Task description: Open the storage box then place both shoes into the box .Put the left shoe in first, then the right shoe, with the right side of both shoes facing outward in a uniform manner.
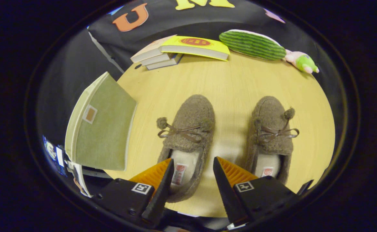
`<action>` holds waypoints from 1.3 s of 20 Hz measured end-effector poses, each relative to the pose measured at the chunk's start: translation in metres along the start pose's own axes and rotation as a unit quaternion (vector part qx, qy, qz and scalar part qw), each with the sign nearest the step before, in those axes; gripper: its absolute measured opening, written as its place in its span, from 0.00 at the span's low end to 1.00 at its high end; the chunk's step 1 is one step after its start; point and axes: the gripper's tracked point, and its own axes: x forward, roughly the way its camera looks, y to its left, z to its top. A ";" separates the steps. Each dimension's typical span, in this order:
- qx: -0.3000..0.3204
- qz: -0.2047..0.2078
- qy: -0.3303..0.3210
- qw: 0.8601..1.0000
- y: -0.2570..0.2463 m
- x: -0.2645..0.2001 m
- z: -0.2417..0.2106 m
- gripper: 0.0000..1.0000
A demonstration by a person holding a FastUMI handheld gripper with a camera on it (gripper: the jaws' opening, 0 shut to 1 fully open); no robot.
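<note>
Two fuzzy brown moccasin slippers [188, 135] [272, 135] lie on the round wooden surface [233, 83]. One green fabric storage box [101, 129] sits at 9 o'clock. Fingers [193, 170] spread open, empty, straddling the left slipper's heel.

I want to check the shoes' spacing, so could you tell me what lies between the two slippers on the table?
Bare tabletop only, in the gripper view, separates the left slipper from the right slipper; the open gripper hovers near their heels.
</note>
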 end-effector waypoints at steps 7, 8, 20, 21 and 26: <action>0.079 0.024 0.033 0.996 -0.003 0.016 -0.005 0.25; 0.098 0.036 0.033 0.994 0.000 0.011 -0.006 0.17; 0.175 0.163 -0.051 0.970 0.117 -0.122 0.042 0.06; 0.171 0.167 -0.064 0.969 0.134 -0.138 0.050 0.06; 0.131 0.195 -0.072 0.969 0.239 -0.173 0.080 0.06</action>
